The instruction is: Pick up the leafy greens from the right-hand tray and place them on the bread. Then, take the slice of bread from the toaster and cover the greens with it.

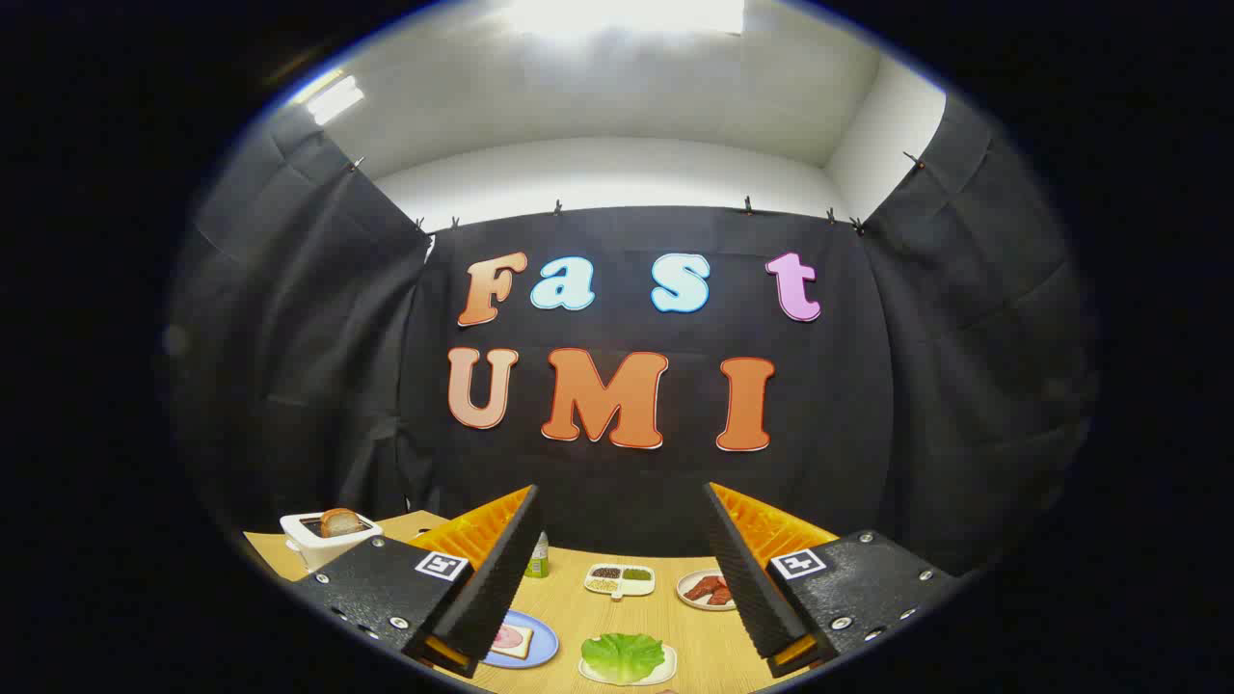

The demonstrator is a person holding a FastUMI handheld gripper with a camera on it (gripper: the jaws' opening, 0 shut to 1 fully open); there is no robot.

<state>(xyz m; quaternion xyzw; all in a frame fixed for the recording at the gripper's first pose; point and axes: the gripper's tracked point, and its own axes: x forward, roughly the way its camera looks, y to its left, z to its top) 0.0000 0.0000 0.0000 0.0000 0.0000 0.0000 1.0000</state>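
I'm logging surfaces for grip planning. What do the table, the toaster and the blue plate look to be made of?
Table: pale wood or wood-look laminate, going by the fine grain lines. Toaster: white, smooth shell, probably plastic. Blue plate: plain and glossy, plastic or glazed ceramic; the picture leaves that open. The hand-held gripper is open above the table, holding nothing.

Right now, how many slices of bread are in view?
2. One stands in the toaster, beyond the claw's open fingers; the other bread slice lies on the blue plate, partly hidden. Others may be hidden.
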